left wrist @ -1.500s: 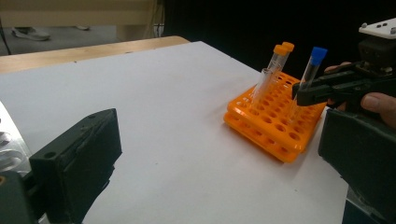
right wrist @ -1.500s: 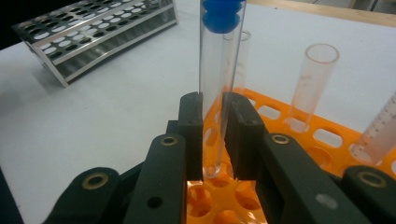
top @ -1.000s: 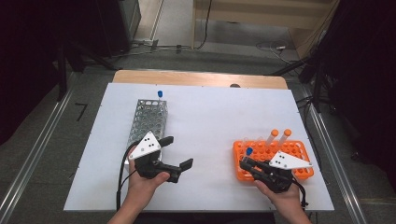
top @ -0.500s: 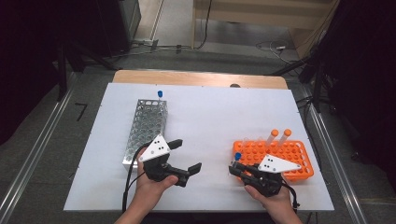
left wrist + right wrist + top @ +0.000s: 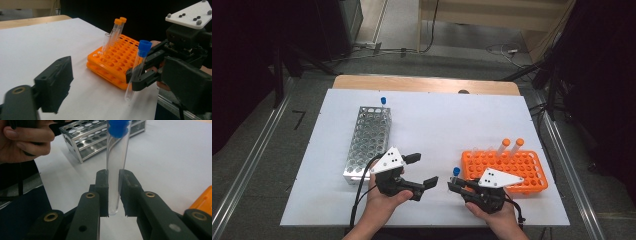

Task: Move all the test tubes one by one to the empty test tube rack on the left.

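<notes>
A: Blue is the cap on the clear tube (image 5: 455, 175) that the right gripper (image 5: 457, 186) carries in the high view. Where is it over the desk (image 5: 437, 125)?

B: Near the front edge, just left of the orange rack (image 5: 532, 172), which has two orange-capped tubes (image 5: 512, 147) standing at its far side. The left gripper (image 5: 421, 170) sits close by, its fingers spread and pointing toward the tube, with nothing between them. They have just been closing a little. A metal rack (image 5: 362, 145) lies behind it, with one blue-capped tube (image 5: 383, 102) at its far end.

A: And the left gripper view?

B: One of its own fingers (image 5: 53, 82) shows at the lower left, the other at the right edge, still wide apart. Beyond, the right gripper (image 5: 136, 78) has the tube (image 5: 137, 67) pinched low on its glass, nearly upright, above the desk (image 5: 37, 42) and in front of the orange rack (image 5: 112, 62).

A: The right gripper view?

B: Its fingers (image 5: 102, 192) press the tube (image 5: 116, 170) from both sides, closed tight on it, cap at the top. The metal rack (image 5: 95, 137) lies beyond, and a hand (image 5: 25, 142) is at the upper left.
</notes>
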A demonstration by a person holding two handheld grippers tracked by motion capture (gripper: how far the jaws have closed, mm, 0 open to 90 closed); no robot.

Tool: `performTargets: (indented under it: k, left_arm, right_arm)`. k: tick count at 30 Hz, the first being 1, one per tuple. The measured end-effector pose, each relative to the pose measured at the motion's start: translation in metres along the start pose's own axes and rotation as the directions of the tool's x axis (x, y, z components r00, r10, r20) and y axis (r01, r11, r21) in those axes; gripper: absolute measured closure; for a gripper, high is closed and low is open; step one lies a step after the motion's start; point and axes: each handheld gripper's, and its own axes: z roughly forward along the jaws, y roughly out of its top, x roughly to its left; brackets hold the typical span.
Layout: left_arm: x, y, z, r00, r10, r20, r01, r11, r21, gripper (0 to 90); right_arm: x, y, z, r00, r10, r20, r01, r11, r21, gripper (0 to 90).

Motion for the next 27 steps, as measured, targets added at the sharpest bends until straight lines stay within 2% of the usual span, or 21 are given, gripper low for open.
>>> performTargets:
  k: [5,17,27]
  left_arm:
    - [-0.005,-0.002,0.008,0.9994,0.020,0.029,-0.021,0.9993,0.030,25.3]
    - [-0.015,-0.003,0.024,0.9930,0.040,0.111,-0.046,0.9977,0.050,52.4]
    - [-0.018,-0.005,0.029,0.9894,0.045,0.138,-0.054,0.9965,0.063,63.6]
  right_arm:
    - [0.004,0.001,0.003,0.9998,-0.005,-0.017,0.005,1.000,-0.001,75.4]
    - [0.011,0.002,0.008,0.9979,-0.038,-0.053,0.039,0.999,0.008,75.4]
    - [0.014,0.002,0.008,0.9963,-0.050,-0.070,0.050,0.999,0.002,75.4]
